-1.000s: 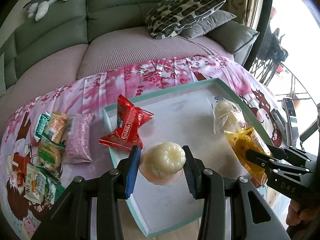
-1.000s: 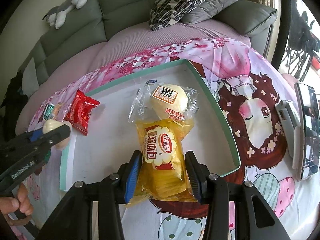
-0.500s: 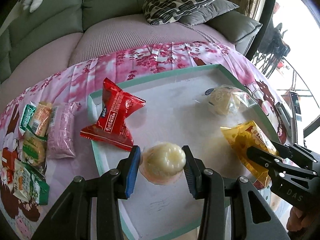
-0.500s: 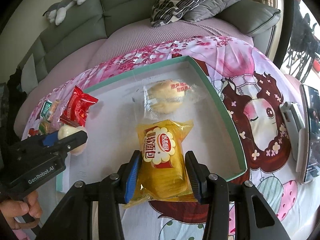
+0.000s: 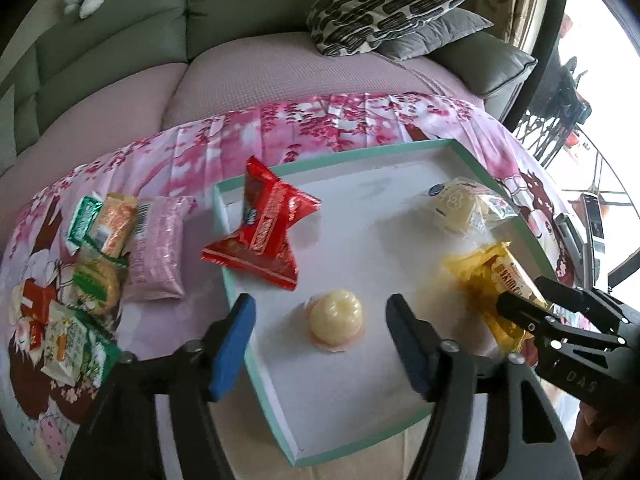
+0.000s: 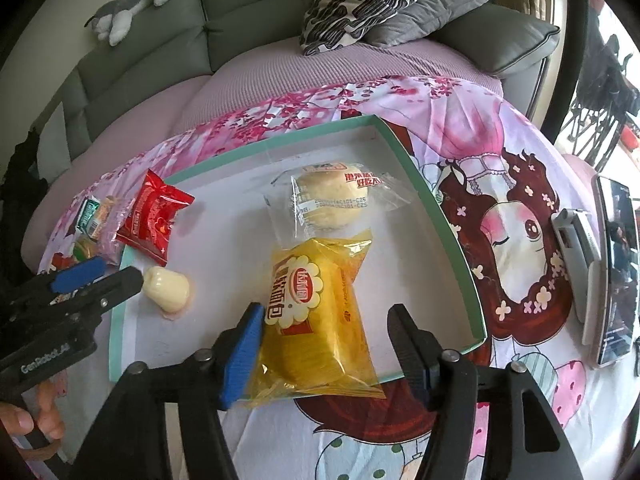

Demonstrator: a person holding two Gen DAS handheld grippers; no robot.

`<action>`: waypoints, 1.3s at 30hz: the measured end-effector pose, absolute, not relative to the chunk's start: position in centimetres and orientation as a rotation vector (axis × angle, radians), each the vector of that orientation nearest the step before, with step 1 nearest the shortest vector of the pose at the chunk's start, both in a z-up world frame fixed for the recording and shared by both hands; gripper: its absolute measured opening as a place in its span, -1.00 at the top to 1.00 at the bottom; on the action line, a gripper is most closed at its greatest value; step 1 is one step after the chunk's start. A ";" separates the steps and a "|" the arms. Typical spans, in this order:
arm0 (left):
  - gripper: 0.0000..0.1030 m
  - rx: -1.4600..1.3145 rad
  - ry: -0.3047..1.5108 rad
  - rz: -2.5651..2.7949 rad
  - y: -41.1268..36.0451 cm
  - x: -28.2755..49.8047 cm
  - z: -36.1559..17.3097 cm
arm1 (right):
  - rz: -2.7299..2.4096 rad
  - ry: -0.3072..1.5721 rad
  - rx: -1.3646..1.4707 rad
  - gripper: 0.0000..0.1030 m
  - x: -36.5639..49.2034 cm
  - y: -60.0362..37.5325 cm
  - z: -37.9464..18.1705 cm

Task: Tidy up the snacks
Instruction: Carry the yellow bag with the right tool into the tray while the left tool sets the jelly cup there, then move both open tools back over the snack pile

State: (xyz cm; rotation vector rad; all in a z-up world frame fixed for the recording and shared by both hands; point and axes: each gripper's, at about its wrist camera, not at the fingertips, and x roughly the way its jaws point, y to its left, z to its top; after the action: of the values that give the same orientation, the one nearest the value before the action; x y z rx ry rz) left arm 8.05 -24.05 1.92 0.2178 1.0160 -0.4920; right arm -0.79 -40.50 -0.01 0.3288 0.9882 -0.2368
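Observation:
A white tray with a teal rim lies on the pink cloth. In it are a red snack packet, a pale jelly cup, a clear-wrapped bun and a yellow bread packet. My left gripper is open, its pads either side of the jelly cup and apart from it. My right gripper is open around the yellow packet, which rests over the tray's near rim.
Several loose snack packets and a pink packet lie on the cloth left of the tray. A phone and a white device lie to the right. A grey sofa with cushions stands behind.
Both grippers have opened: the left let go of the jelly cup in the tray, the right released the yellow packet. The wrapped bun has shifted further back.

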 end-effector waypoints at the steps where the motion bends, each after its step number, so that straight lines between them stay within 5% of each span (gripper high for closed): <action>1: -0.45 0.215 1.016 -0.487 -23.9 8.0 1.9 | -0.237 0.989 0.328 -0.39 -0.8 -40.5 0.0; 11: -0.78 0.189 1.005 -0.398 -21.2 8.1 1.5 | -0.218 0.978 0.312 -1.00 -0.7 -39.9 0.0; 15: -0.92 0.172 1.004 -0.369 -20.2 8.1 1.2 | -0.218 0.979 0.302 -1.00 -0.5 -39.6 0.0; 39: -0.94 0.068 0.954 -0.167 -7.3 9.3 3.6 | -0.157 0.894 0.211 -1.00 0.7 -33.7 5.2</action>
State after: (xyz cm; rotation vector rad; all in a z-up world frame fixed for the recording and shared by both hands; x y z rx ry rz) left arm 9.33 -7.32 3.56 0.0677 0.9544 -0.1675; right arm 0.74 -33.68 5.18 0.2109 0.8937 -0.1574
